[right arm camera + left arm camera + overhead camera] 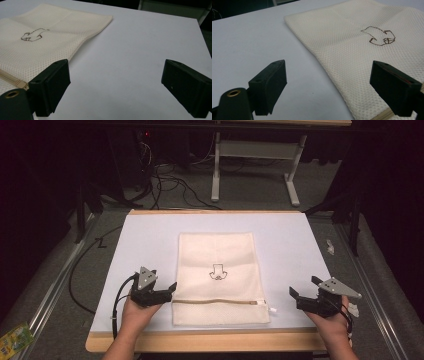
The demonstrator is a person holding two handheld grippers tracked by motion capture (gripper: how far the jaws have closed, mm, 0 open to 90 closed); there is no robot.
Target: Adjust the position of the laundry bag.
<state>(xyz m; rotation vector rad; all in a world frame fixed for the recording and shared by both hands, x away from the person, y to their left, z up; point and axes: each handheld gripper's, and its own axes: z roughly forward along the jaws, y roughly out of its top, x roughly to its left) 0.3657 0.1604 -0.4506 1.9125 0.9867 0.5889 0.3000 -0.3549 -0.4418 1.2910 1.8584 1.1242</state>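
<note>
A cream mesh bag (218, 270) lies flat in the middle of the white table, with a small dark line drawing (218, 272) at its centre and a zipper (220, 301) across its near end. The same weave and drawing show on the bag (352, 42) in the left gripper view and on the bag (37, 45) in the right gripper view. My left gripper (167, 292) rests at the bag's near left corner, jaws wide open and empty. My right gripper (298, 296) sits to the right of the bag, apart from it, also open and empty.
The white table top (145, 245) has a wooden front edge (210, 341). A white zipper pull (273, 310) sticks out at the bag's near right corner. Cables (170, 182) and a table frame (255, 155) stand on the floor beyond. A green packet (12, 340) lies at lower left.
</note>
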